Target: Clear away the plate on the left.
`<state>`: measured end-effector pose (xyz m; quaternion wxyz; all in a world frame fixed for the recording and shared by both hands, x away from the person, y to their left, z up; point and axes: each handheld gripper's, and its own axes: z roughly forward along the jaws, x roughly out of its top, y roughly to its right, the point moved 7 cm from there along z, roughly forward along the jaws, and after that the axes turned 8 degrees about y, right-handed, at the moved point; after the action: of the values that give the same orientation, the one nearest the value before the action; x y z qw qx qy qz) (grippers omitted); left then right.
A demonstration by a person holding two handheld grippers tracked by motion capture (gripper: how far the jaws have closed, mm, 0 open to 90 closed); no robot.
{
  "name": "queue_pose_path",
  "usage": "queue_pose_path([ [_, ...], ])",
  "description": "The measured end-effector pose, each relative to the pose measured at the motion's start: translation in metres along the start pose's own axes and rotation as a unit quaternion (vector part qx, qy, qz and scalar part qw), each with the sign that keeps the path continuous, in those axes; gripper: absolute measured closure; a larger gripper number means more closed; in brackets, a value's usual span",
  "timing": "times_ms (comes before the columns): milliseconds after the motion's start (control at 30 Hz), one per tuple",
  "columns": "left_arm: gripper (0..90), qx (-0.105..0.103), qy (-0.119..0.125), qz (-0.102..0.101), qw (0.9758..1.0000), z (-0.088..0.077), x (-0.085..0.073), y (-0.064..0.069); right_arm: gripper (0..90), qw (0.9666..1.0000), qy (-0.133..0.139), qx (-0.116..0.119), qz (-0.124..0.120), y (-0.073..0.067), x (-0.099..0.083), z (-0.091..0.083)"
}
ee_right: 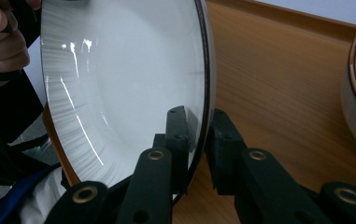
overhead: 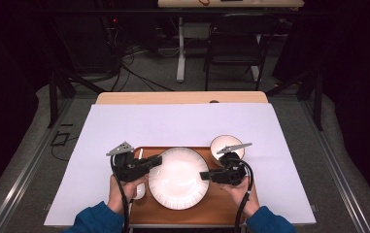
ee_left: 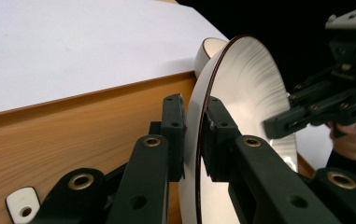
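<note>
In the high view a large white plate lies in the lower middle of the frame on a wooden tray, which sits on a white sheet covering the table. The left gripper comes in from the lower left and meets the plate's left rim. The right gripper comes in from the lower right and meets its right rim. Each is held in one of the person's hands, with blue sleeves at the bottom edge.

In the left gripper view the plate stands edge-on in the middle of the frame, its dark-lined rim running between the two black jaws, which are closed on it with a pad on each face. The right gripper shows at the right of that frame, on the far rim.

In the right gripper view the plate fills the upper left, and the jaws at the bottom middle are closed on its rim, one pad inside the dish and one behind.

A small white bowl with a brown rim stands on the tray just beside the plate, to its upper right in the high view. A small white piece lies on the tray near the left hand.
</note>
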<state>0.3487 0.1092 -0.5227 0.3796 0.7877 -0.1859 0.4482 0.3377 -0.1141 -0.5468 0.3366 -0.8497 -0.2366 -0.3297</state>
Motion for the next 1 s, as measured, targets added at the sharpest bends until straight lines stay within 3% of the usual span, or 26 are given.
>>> queue_pose_path([
  [533,82.6,0.014,-0.054,0.046,0.9974,0.007,-0.012,0.01,83.6,0.9994,0.006,-0.034,-0.009,0.003,0.003,-0.014],
  [800,82.2,0.011,-0.083,0.028,0.9961,0.006,-0.018,0.005,83.8,0.999,-0.024,-0.038,0.003,0.0,-0.001,-0.01],
  [1000,81.7,0.014,-0.11,0.027,0.9934,0.008,-0.023,0.001,83.8,0.9985,-0.039,-0.035,0.013,0.001,-0.006,-0.004],
])
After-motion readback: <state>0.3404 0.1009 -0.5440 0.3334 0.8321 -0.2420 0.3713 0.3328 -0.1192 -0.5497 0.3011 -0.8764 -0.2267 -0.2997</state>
